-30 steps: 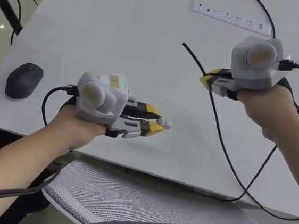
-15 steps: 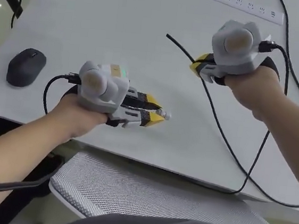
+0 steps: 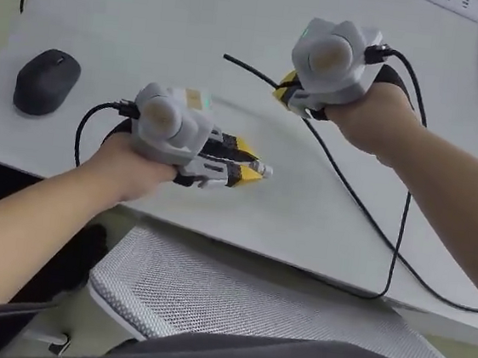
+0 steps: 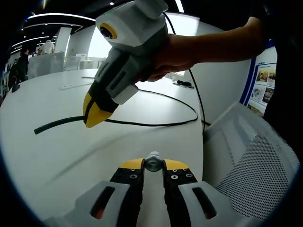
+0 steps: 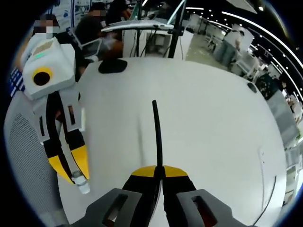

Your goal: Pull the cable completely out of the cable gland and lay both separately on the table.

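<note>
**Gland in the left jaws, cable in the right, the two apart**

Nearest to us, the grey mesh chair [image 3: 209, 300] sits below the front edge of the white table [image 3: 153, 16]. Just past that edge we hold the left gripper [image 4: 153, 165]. Its yellow-tipped jaws are drawn almost together, with only a narrow gap between them. They pinch the small pale cable gland [image 4: 152, 161] right at their tips. In the head view the gland pokes out beyond the tips over the table. We cannot tell whether it touches the surface.

A little farther in, the right gripper [image 5: 159, 170] has its jaws closed tight on the black cable [image 5: 156, 132]. A short free end of the cable runs straight out past the tips, and that end is bare. Behind the gripper, the rest of the cable trails across the table toward our right side.

The gland and the cable are apart. In the right gripper view the left gripper comes in from the left with the gland at its tips, beside the cable's free end and clear of it. In the left gripper view the right gripper hangs above the table, beyond the gland, with the cable stretched across the surface behind it.

Off to the left, a dark mouse [image 3: 46, 80] lies on the table, well apart from both grippers.
</note>
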Demonstrator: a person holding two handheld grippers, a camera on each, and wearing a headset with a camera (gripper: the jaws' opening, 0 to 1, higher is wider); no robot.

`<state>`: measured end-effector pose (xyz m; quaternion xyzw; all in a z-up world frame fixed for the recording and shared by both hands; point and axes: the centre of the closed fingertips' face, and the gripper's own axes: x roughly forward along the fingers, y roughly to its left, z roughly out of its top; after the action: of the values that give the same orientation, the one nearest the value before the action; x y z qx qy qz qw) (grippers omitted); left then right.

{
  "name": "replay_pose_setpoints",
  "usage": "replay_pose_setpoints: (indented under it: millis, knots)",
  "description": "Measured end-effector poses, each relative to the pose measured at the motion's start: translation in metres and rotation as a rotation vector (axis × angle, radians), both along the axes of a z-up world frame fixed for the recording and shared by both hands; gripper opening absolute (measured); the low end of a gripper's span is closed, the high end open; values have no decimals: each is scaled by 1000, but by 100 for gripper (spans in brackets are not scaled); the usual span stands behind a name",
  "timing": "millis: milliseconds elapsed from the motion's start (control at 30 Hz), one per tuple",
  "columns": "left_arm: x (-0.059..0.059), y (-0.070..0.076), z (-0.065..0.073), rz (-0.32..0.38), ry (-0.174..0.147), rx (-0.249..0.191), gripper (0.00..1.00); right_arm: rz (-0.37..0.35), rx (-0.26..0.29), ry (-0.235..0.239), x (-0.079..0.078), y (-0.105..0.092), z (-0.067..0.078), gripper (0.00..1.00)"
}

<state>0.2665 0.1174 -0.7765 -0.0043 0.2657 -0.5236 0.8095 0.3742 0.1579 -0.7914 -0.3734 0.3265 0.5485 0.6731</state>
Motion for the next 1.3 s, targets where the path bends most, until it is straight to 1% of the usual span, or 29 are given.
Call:
replay_pose_setpoints:
  millis: [67, 100, 133, 233, 433, 567, 667, 700, 800, 833, 900, 933, 967, 1033, 1100, 1167, 1233, 1267, 1300]
  knots:
    - [1, 1, -3, 6, 5, -2, 15, 36, -23, -4, -4, 2, -6, 0]
    - [1, 2, -4, 9, 7, -2, 15, 57, -32, -15, -6, 3, -10, 0]
    - [1, 2, -5, 11, 11, -2, 15, 71, -35, -16, -9, 5, -12, 0]
    - [2, 3, -10, 15, 17, 5, 15, 77, -36, -7, -12, 6, -16, 0]
    - [3, 4, -16, 24, 26, 13, 15, 81, -33, 3, -12, 5, -19, 0]
    - [2, 6, -20, 21, 35, 24, 15, 75, -36, 13, -13, 5, -21, 0]
    - [-1, 7, -24, 17, 38, 40, 16, 85, -40, 12, -16, 6, -23, 0]
    - [-1, 7, -25, 18, 39, 39, 16, 86, -40, 14, -16, 7, -24, 0]
    - [-2, 7, -26, 20, 36, 41, 16, 83, -38, 18, -17, 7, -25, 0]
    - [-2, 8, -27, 16, 23, 57, 16, 83, -38, 21, -18, 8, -26, 0]
    - [-3, 8, -28, 17, 29, 55, 16, 87, -41, 18, -19, 8, -27, 0]
    - [-3, 8, -27, 17, 28, 55, 16, 88, -42, 18, -19, 8, -27, 0]
    - [-3, 9, -28, 13, 19, 66, 16, 87, -42, 20, -19, 8, -27, 0]
    - [-3, 9, -29, 14, 20, 68, 16, 85, -42, 25, -19, 8, -28, 0]
    - [-2, 10, -29, 18, 13, 75, 16, 79, -40, 31, -19, 8, -28, 0]
    - [-3, 10, -29, 18, 15, 76, 16, 78, -40, 33, -20, 8, -28, 0]
    - [-4, 10, -30, 8, 7, 91, 16, 79, -41, 32, -20, 8, -28, 0]
    - [-4, 10, -32, 7, 10, 102, 16, 77, -42, 32, -19, 8, -28, 0]
    - [-4, 10, -32, 9, 9, 98, 16, 76, -42, 31, -19, 8, -28, 1]
